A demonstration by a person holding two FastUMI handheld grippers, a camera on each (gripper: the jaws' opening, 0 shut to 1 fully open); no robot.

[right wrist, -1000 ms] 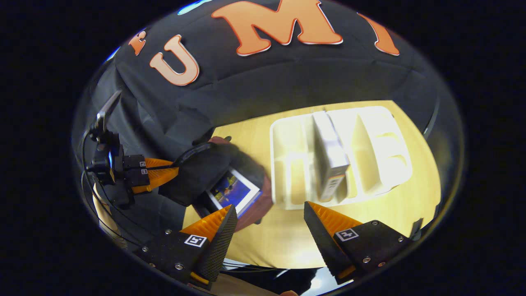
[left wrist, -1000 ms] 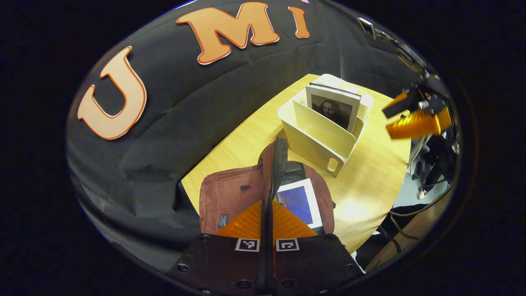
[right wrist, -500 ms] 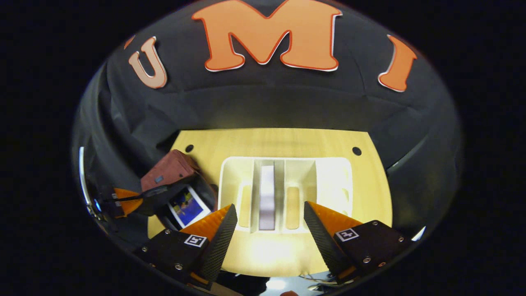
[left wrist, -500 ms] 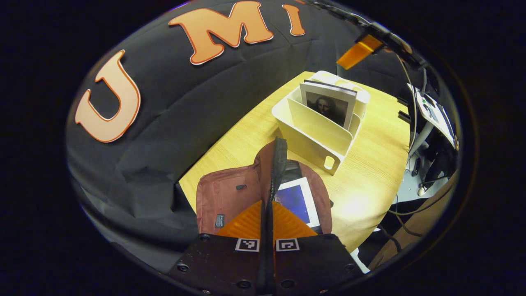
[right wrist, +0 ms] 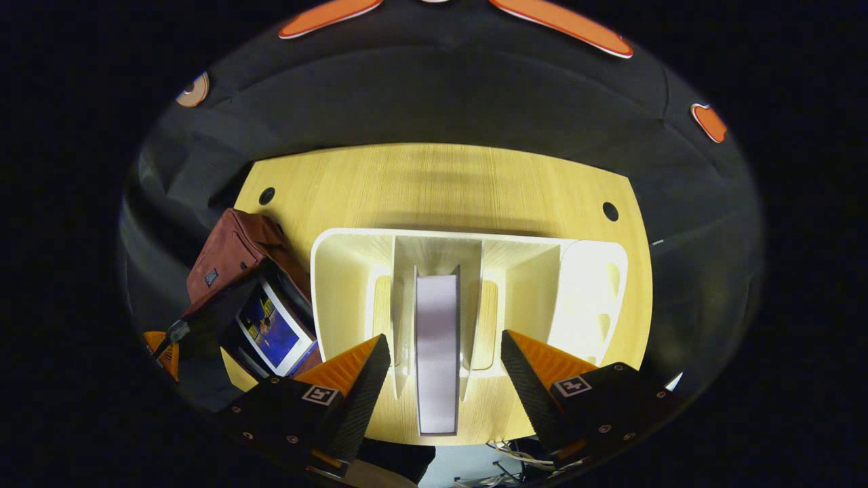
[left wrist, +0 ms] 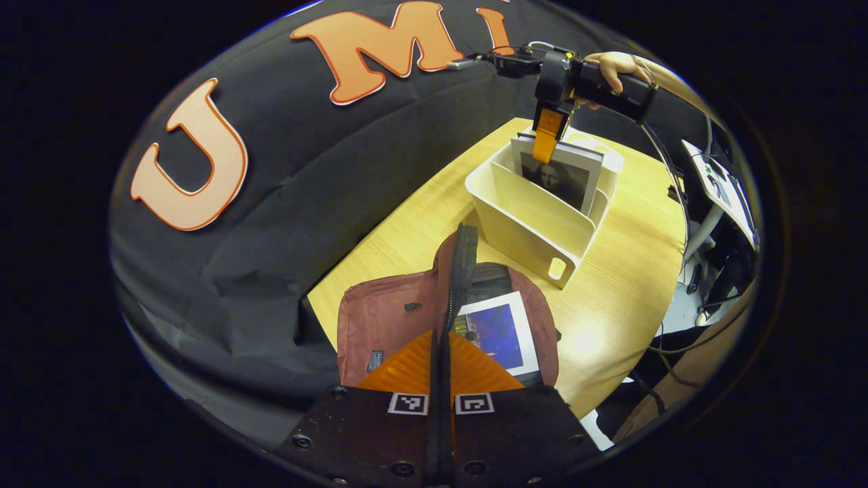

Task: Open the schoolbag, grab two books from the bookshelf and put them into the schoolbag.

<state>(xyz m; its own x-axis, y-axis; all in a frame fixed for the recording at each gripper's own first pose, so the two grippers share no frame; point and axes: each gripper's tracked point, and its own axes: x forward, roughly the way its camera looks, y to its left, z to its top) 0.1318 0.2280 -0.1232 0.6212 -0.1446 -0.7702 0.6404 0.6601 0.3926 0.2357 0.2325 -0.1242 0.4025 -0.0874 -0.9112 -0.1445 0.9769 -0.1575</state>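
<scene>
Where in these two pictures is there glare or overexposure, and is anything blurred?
Left gripper view: a bright glare patch on the wooden table, otherwise sharp. Right gripper view: the right compartment of the bookshelf is washed out; the book stays sharp.

We cannot see the lower part of the upright book (right wrist: 437,352), which sits behind the rack (left wrist: 527,224) walls. The blue book (left wrist: 500,333) is partly covered by the bag (left wrist: 380,322) flap and by the left gripper (left wrist: 441,352) fingers. The flap's edge disappears between those fingers. The bag label (left wrist: 375,360) is too small to read.
</scene>
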